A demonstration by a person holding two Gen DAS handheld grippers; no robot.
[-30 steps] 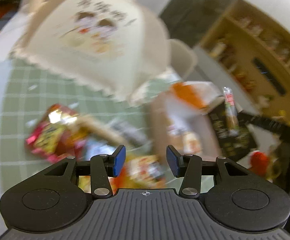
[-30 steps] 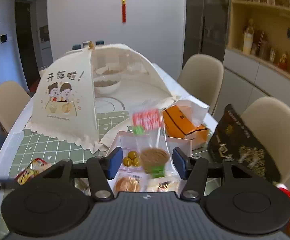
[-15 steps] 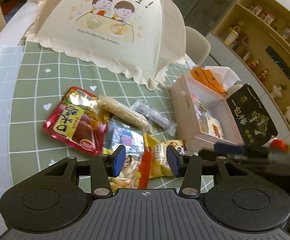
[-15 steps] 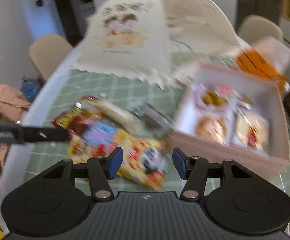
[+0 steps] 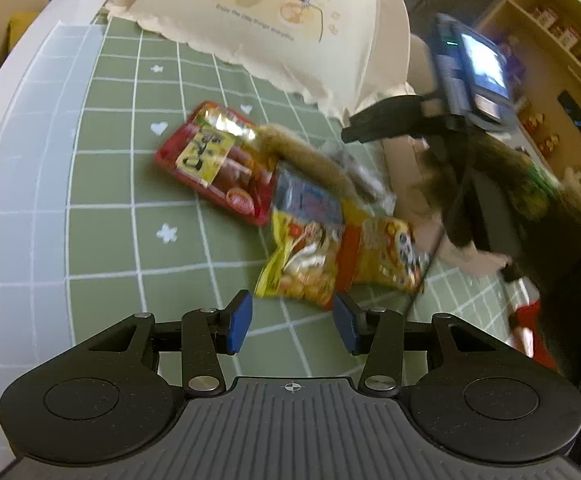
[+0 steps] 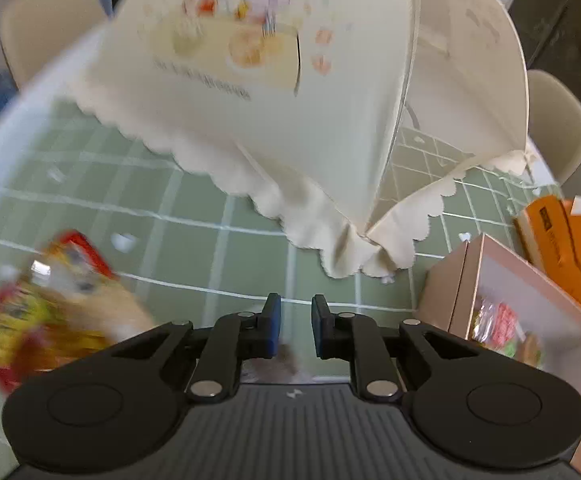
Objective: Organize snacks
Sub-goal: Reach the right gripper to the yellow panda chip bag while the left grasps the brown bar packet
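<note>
Green checked cloth (image 5: 102, 216) covered the round dining table, with a cream mesh food cover printed with cartoon children (image 5: 274, 12) standing at the far side. Loose snacks lay heaped mid-cloth: a red foil packet with a yellow label (image 5: 214, 160), a long brown bar in clear wrap (image 5: 310, 160) lying across it, and a yellow crinkly bag (image 5: 310, 264) nearest the left gripper (image 5: 292, 322), whose jaws stood part-spread and empty just short of that bag. A pink open cardboard box (image 6: 510, 312), already holding a few wrapped snacks, sat at the right beside an orange carton (image 6: 562, 240). The right gripper (image 6: 294, 330) had its jaws drawn nearly together with nothing visibly between them, over bare cloth beside the pile. The step looked like reaching for another snack; next, a gripper would need to pinch one packet's edge and carry it to the box.
</note>
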